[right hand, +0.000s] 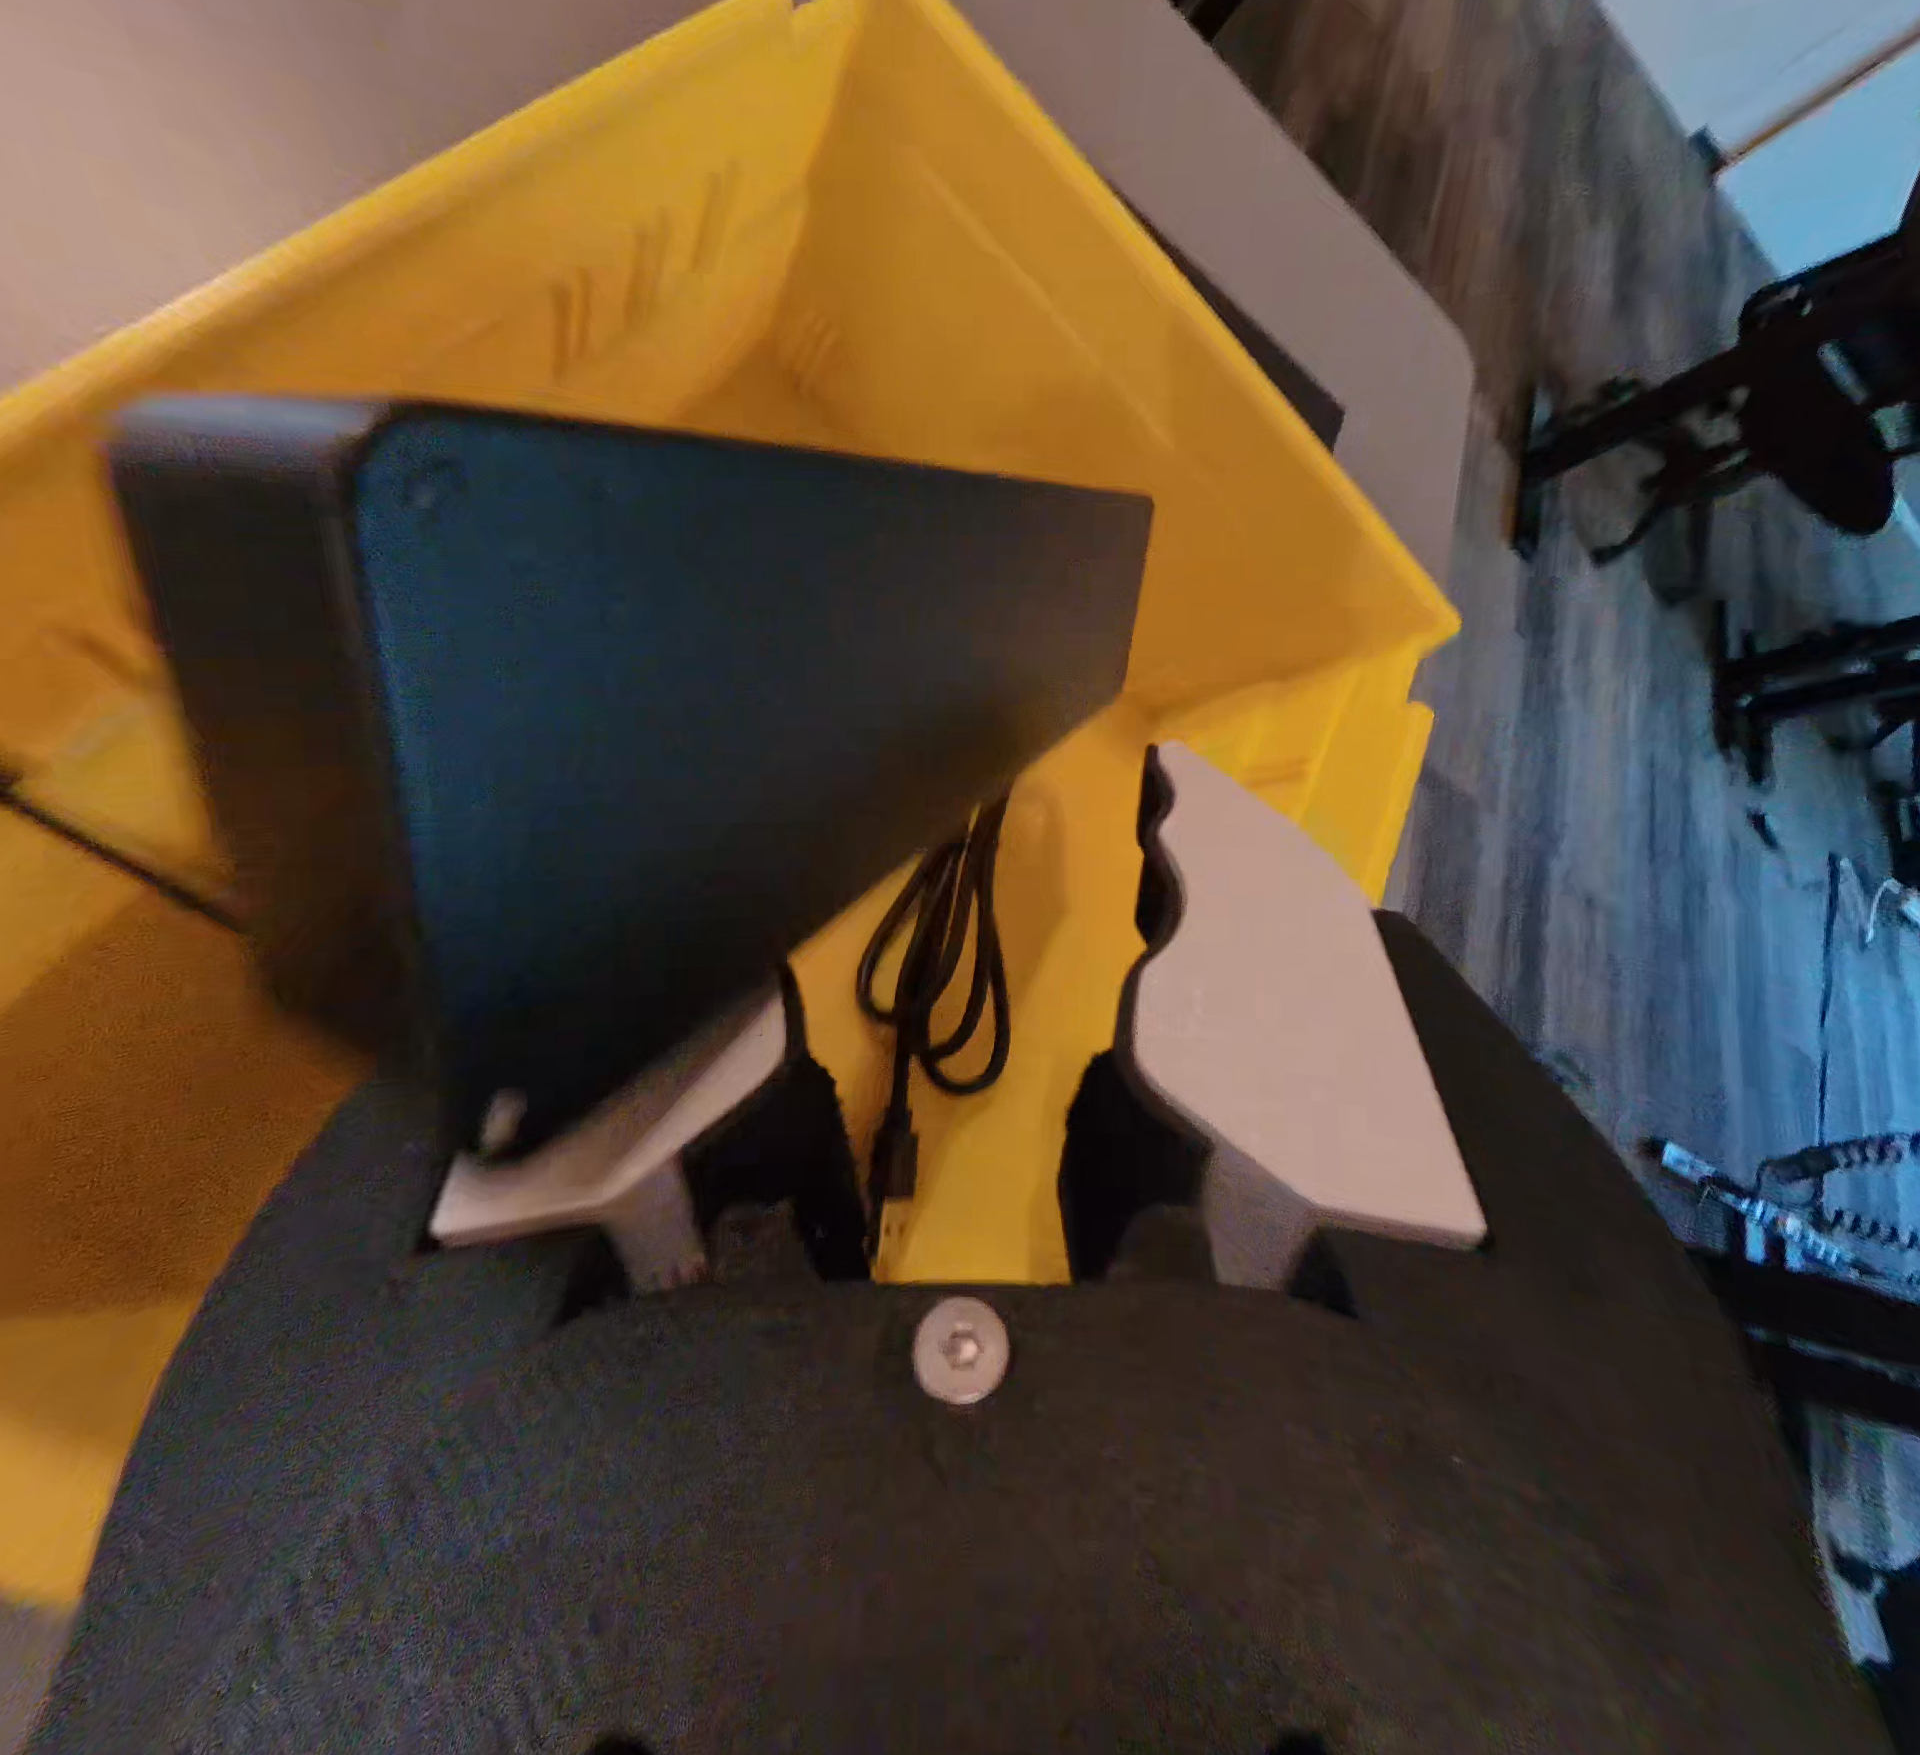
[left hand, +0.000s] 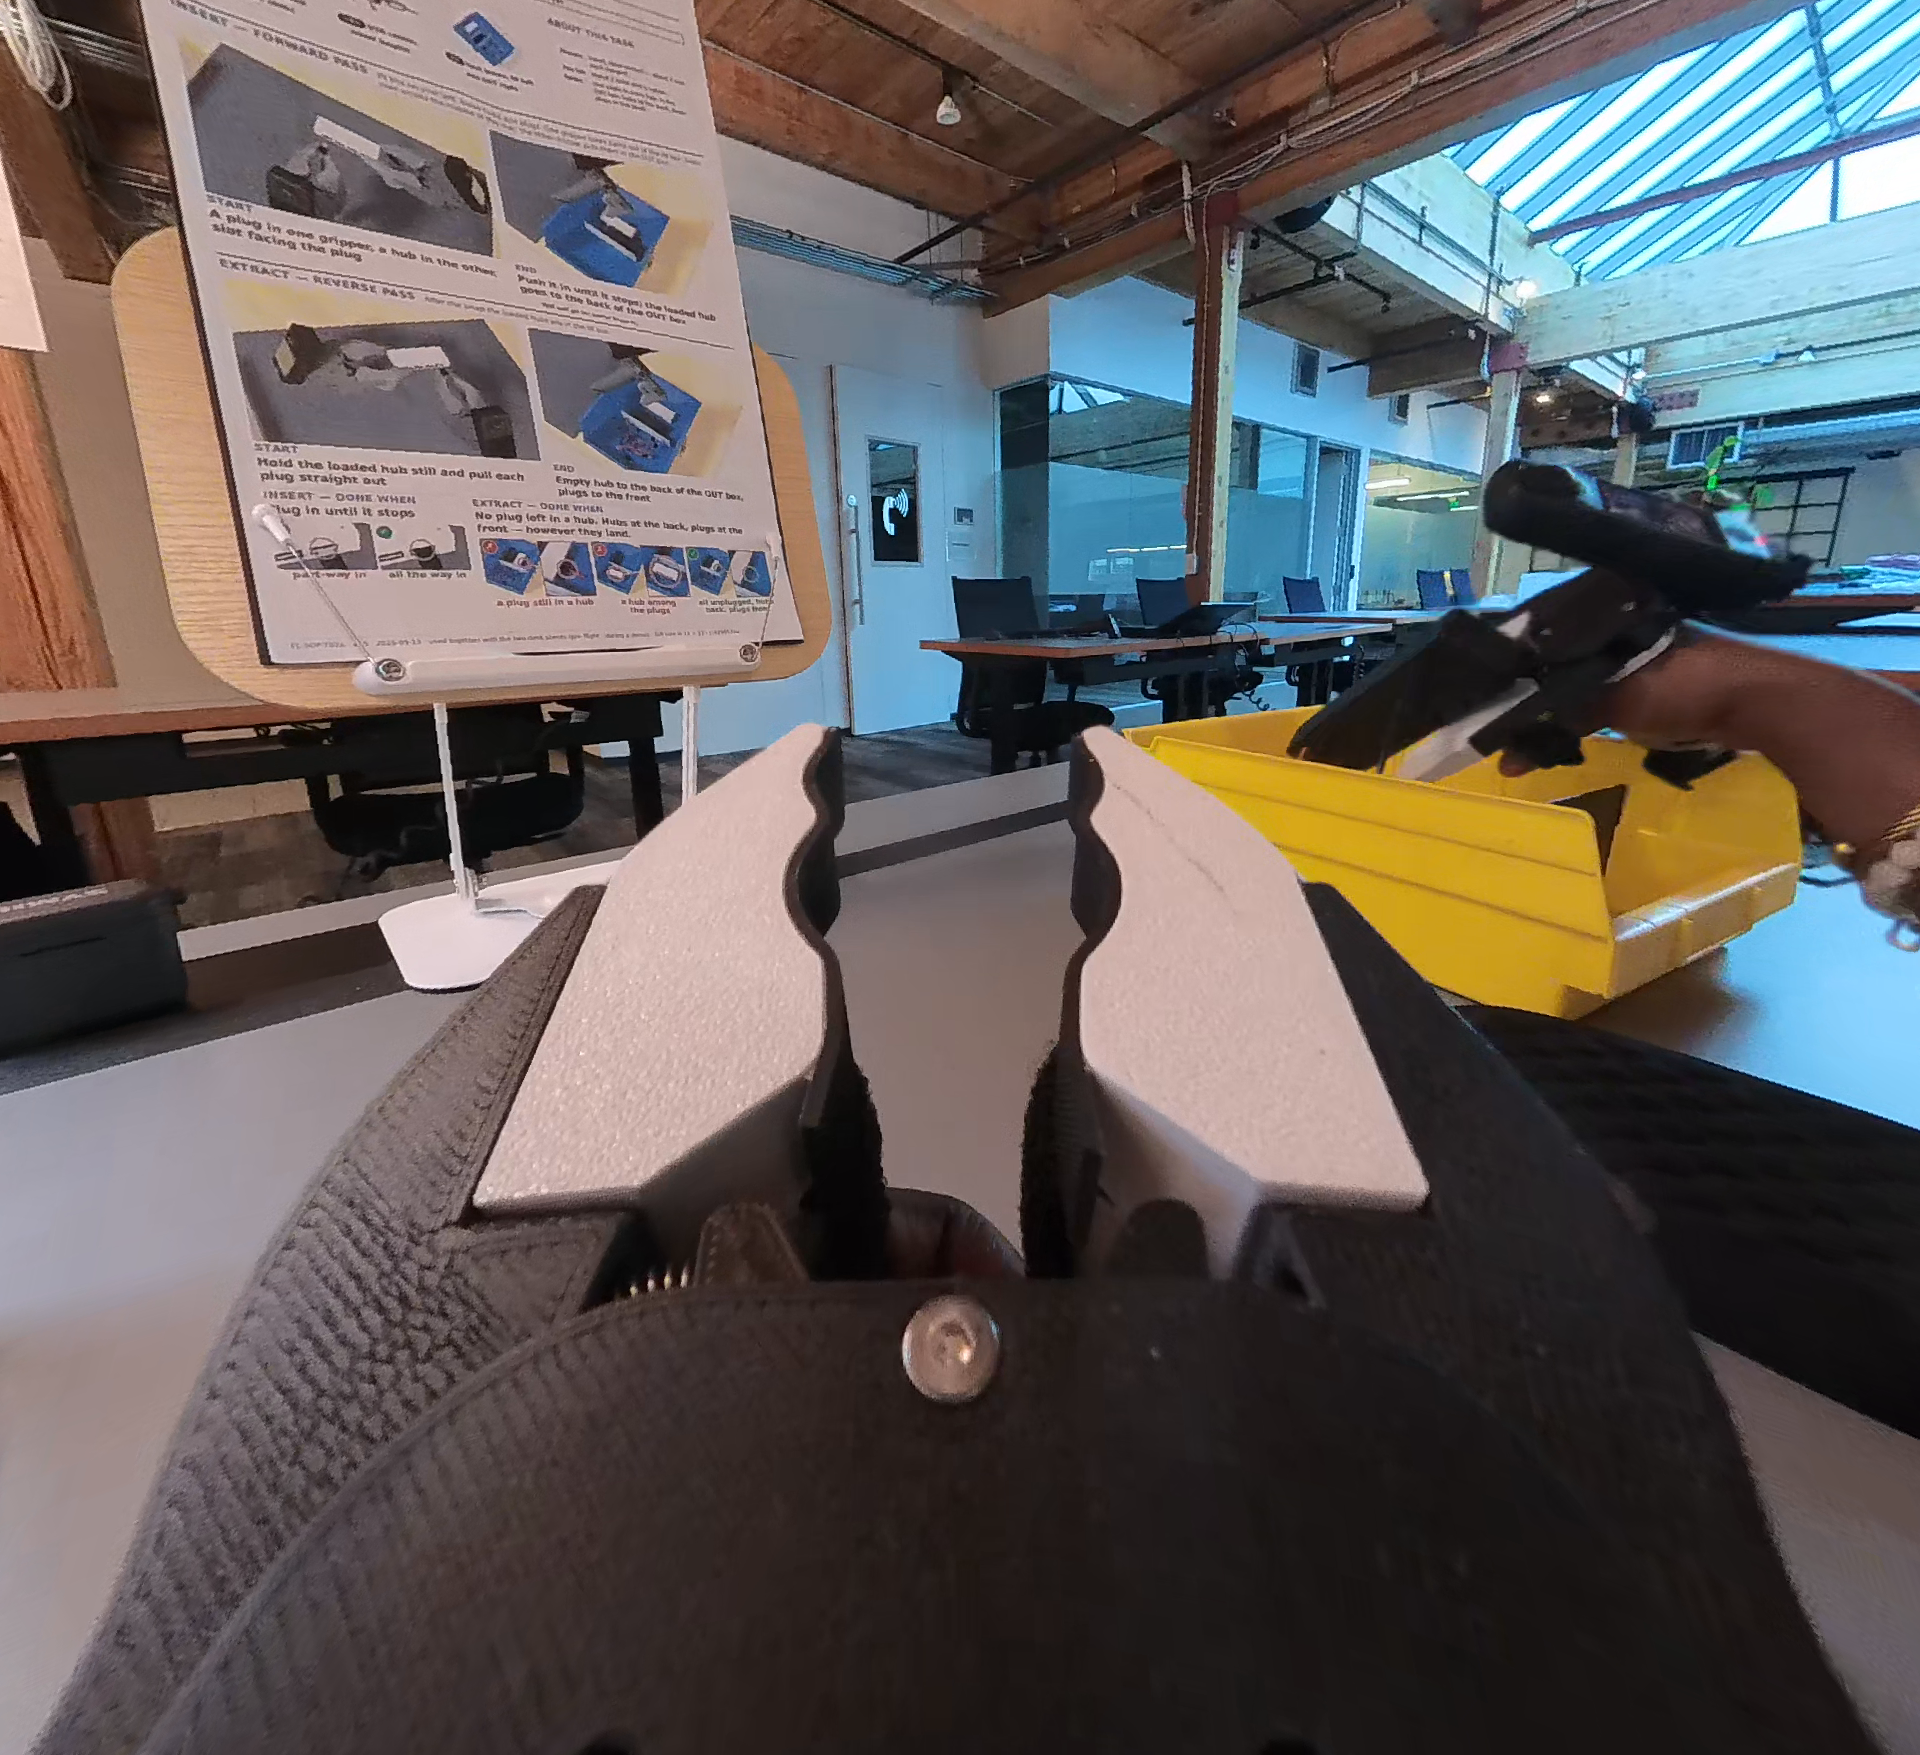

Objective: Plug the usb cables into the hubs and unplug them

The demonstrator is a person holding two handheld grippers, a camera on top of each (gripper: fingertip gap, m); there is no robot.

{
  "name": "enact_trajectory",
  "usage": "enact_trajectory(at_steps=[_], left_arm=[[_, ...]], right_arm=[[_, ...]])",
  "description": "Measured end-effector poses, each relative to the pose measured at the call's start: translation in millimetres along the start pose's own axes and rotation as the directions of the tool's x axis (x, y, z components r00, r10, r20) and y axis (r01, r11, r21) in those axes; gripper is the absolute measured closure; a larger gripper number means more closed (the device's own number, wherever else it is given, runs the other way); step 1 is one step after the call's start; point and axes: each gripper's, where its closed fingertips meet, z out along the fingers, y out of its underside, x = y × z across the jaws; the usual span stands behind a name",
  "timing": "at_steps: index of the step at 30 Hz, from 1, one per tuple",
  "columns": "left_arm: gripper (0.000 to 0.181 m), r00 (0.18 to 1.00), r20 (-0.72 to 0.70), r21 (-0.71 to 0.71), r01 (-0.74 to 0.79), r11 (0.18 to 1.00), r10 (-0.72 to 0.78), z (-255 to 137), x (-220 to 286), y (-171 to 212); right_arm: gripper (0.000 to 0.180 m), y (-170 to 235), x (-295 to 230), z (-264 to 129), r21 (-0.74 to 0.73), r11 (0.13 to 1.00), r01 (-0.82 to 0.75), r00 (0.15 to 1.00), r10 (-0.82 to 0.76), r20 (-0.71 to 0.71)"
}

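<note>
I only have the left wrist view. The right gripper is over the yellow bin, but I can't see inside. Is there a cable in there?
Observer: Yes, a coiled black USB cable lies on the floor of the yellow bin, seen between the fingers of the right gripper.
Operator: Has it gripped anything?
Observer: No, its jaws stand open with nothing between them.
Operator: Anything else in there?
Observer: A black flat box stands tilted in the bin, hiding the tip of one finger.
</note>
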Motion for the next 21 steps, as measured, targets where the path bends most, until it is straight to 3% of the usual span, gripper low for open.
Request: enact_trajectory(at_steps=[1, 5, 8, 10, 13, 15, 16, 18, 21], left_arm=[[0.139, 1.0, -0.003, -0.002, 0.003, 1.0, -0.003, 0.1, 0.4, 0.4], [0.139, 1.0, -0.01, -0.003, 0.01, 1.0, -0.01, 0.4, 1.3, 0.9], [0.139, 1.0, -0.003, -0.003, -0.002, 1.0, 0.002, -0.1, 1.1, 0.3], [0.139, 1.0, 0.008, -0.001, -0.011, 1.0, 0.012, 0.1, -0.2, 0.0], [0.139, 1.0, 0.016, 0.029, -0.018, 0.999, 0.017, -0.2, -1.2, -5.2], [0.138, 1.0, 0.011, 0.045, -0.004, 0.999, 0.004, -1.0, -0.5, -7.9], [0.138, 1.0, 0.007, 0.047, 0.003, 0.999, -0.003, -1.0, 0.0, -7.9], [0.138, 1.0, -0.001, 0.05, 0.008, 0.999, -0.008, -1.2, 1.4, -8.3], [0.137, 1.0, -0.001, 0.06, -0.012, 0.998, 0.012, -1.5, 2.2, -10.5]], right_arm=[[0.111, 2.9, 0.9, -7.5, -0.016, 1.0, -0.024, 1.0, 0.024, 0.0], [0.11, -6.8, 9.5, -49.4, 0.073, 0.985, -0.154, 0.988, 0.156, -0.02], [0.109, -39.1, 18.0, -94.6, 0.312, 0.938, -0.154, 0.975, 0.195, -0.106], [0.1, -77.0, 2.8, -135.5, 0.573, 0.809, -0.13, 0.973, 0.215, -0.083], [0.06, -120.3, -27.8, -210.6, 0.898, 0.43, -0.087, 0.945, 0.321, -0.062], [0.059, -127.5, -57.0, -249.5, 0.98, 0.192, -0.044, 0.922, 0.386, -0.034], [0.061, -127.6, -73.5, -259.9, 0.993, 0.12, -0.016, 0.914, 0.404, -0.034], [0.069, -126.3, -107.3, -262.1, 0.996, 0.068, 0.054, 0.9, 0.429, -0.078], [0.075, -132.7, -152.1, -235.8, 0.973, 0.113, 0.203, 0.882, 0.409, -0.232]])
